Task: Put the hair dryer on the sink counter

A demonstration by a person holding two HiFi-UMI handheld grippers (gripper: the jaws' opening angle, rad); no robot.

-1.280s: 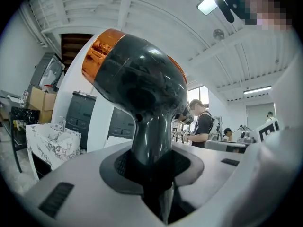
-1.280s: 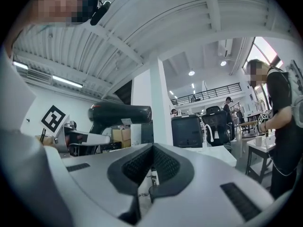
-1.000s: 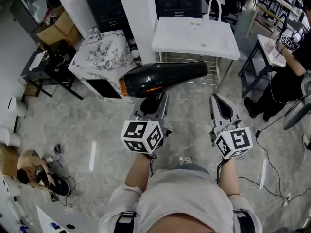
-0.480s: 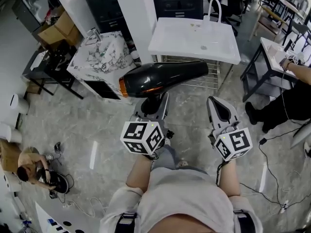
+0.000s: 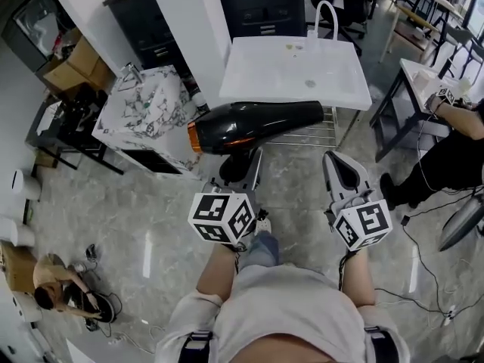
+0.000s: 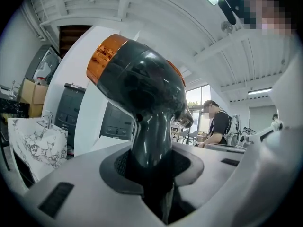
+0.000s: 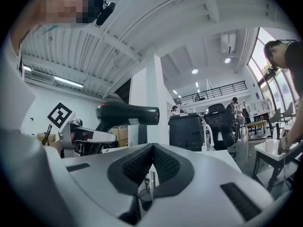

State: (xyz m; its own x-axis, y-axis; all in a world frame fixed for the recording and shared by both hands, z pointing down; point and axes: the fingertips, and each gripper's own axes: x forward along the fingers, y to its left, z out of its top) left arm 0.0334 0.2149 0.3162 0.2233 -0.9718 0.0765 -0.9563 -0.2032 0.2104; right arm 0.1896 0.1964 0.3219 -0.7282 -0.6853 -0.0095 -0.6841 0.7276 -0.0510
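Head view first: the left gripper (image 5: 240,165) is clamped on the handle of the black hair dryer (image 5: 257,125), carried in the air just in front of the white sink counter (image 5: 265,70), nozzle pointing right. Beside it, the right gripper (image 5: 338,166) has its jaws drawn together on nothing. Grey marble-look floor (image 5: 151,203) lies below, with a marble-patterned cabinet (image 5: 144,104) left of the counter and a seated person (image 5: 454,150) to its right. Over to the left gripper view: only here does the orange rear ring (image 6: 106,53) loom large, the handle wedged between the pads. The right gripper view catches the dryer side-on beside the black-and-white marker cube (image 7: 60,115), with a black chair (image 7: 218,122) beyond.
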